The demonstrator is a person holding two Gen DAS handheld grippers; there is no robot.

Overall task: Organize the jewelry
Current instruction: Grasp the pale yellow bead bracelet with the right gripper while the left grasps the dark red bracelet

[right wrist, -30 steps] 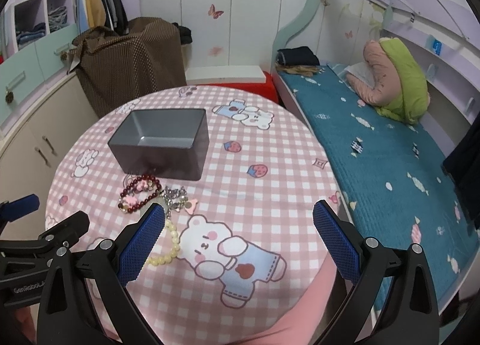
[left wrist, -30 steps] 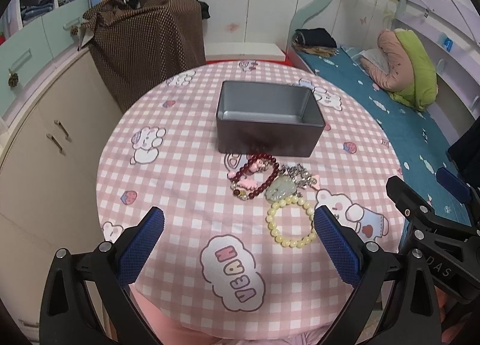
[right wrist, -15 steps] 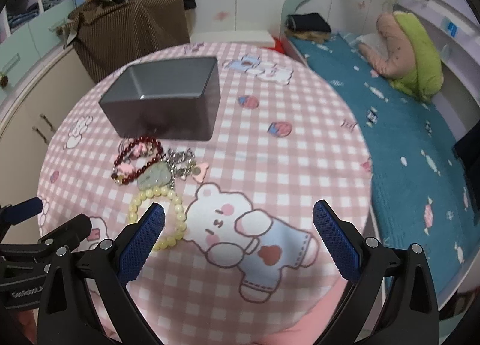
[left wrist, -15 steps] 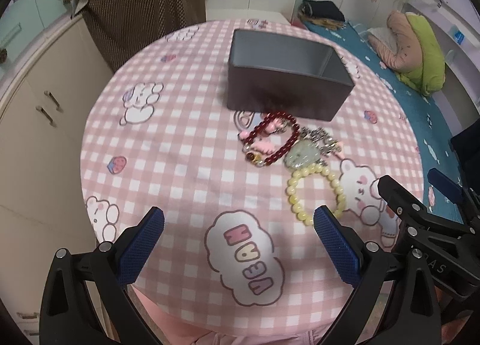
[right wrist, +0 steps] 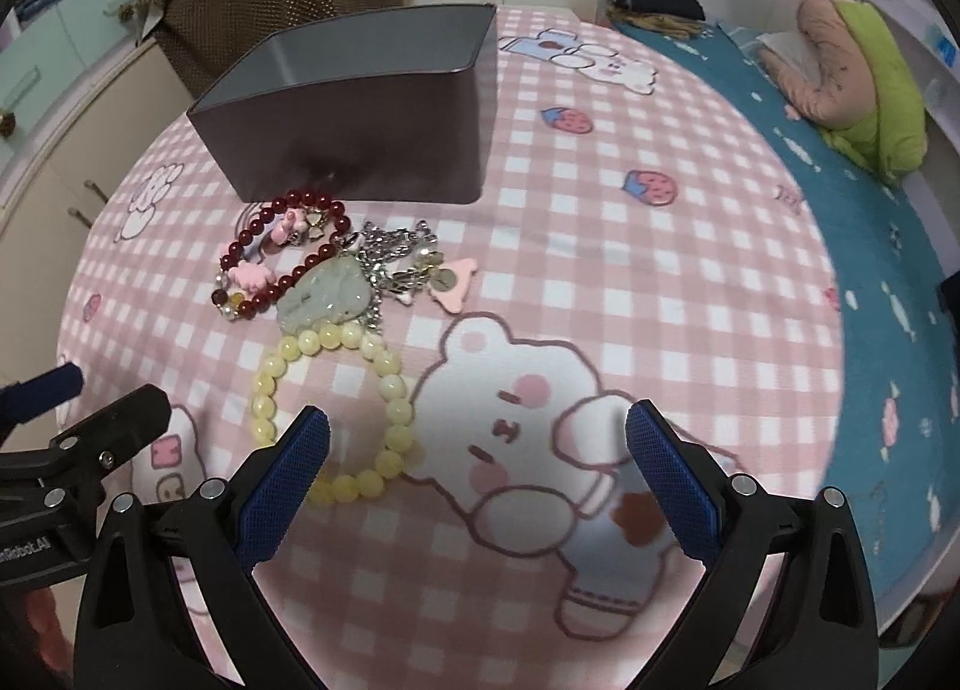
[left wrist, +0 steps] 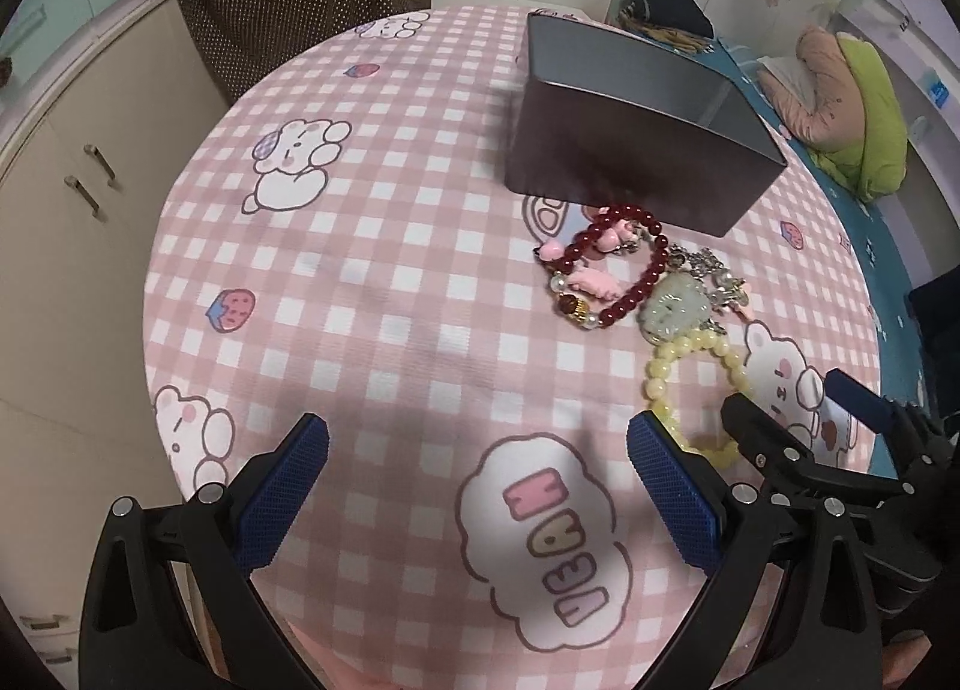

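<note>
The step in hand looks like the approach before a first pick: none of the jewelry is lifted yet, and all of it lies on the pink checked tablecloth [right wrist: 600, 246] in front of the grey metal tin [right wrist: 360, 138], which is the likely place to put it.

The left gripper [left wrist: 477, 486] hangs released, its blue pads wide apart over bare cloth, holding nothing. The right gripper [right wrist: 477, 480] is likewise spread and empty; its left pad sits over the near arc of the yellow bead bracelet [right wrist: 333, 408], though whether it touches the beads cannot be told.

Taking the tin as landmark: the dark red bead bracelet [right wrist: 276, 264], with small pink charms inside its loop, lies just in front of the tin's near wall. The pale green jade pendant [right wrist: 327, 294] lies a little further from the tin, touching the red beads on one side and a tangle of silver chain and charms [right wrist: 396, 258] on the other. The yellow bracelet lies furthest from the tin, its far arc touching the pendant.

The yellow bracelet is a slightly stretched loop; its long axis runs roughly from the tin toward the right gripper. The pendant's long axis lies slanted across that line.

The next move probably calls for shifting the right gripper sideways so one strand of the yellow loop sits between the pads, then closing on it without dragging the pendant.
</note>
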